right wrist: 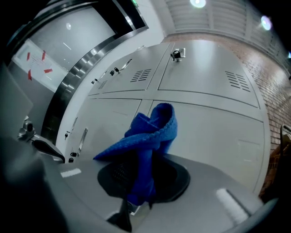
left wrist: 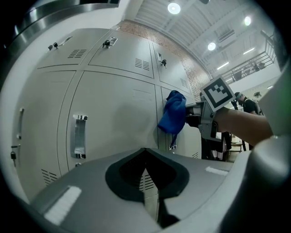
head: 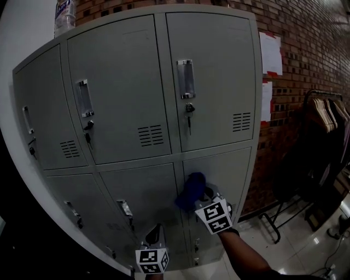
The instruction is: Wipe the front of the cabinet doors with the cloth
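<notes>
A grey metal locker cabinet [head: 142, 98] with two rows of doors fills the head view. My right gripper [head: 203, 196] is shut on a blue cloth [head: 190, 190], which is bunched against the lower right door [head: 224, 169] near its left edge. The right gripper view shows the blue cloth [right wrist: 148, 136] pinched between the jaws and sticking out toward the door front [right wrist: 209, 136]. My left gripper [head: 155, 235] hangs lower, in front of the lower middle door [head: 147, 191], shut and empty. From the left gripper view, the cloth [left wrist: 173, 113] and the right gripper [left wrist: 195, 117] are up at the right.
Door handles [head: 185, 78] with keys in the locks stick out from the upper doors. A plastic bottle [head: 64, 13] stands on the cabinet top. A brick wall [head: 306, 49] with papers and a clothes rack [head: 322, 115] stand to the right.
</notes>
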The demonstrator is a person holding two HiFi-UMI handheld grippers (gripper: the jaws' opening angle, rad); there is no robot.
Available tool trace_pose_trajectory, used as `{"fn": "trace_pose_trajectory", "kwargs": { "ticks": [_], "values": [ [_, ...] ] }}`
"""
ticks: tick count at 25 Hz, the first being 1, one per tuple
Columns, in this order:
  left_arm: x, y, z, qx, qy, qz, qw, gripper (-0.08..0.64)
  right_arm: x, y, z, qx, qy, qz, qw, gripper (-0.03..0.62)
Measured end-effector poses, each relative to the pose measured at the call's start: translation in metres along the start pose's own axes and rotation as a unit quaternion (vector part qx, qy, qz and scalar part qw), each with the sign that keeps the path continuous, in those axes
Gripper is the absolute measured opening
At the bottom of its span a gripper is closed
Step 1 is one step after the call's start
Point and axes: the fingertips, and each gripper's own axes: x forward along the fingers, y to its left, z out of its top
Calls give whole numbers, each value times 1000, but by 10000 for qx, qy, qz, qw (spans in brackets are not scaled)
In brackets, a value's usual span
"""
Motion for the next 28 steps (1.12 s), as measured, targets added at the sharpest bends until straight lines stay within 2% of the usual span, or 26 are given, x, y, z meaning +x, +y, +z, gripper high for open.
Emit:
{"fn": "trace_pose_trajectory", "kwargs": {
  "ticks": [10,28],
  "values": [
    [12,-23,-3,55,51,-213,9997,17,-25,-55,-19,49,38,-191,9998,69],
    [14,-44,-10,74,93,-139,9998,17,-75,-167,-70,422,380,-922,9941,67]
  ]
}}
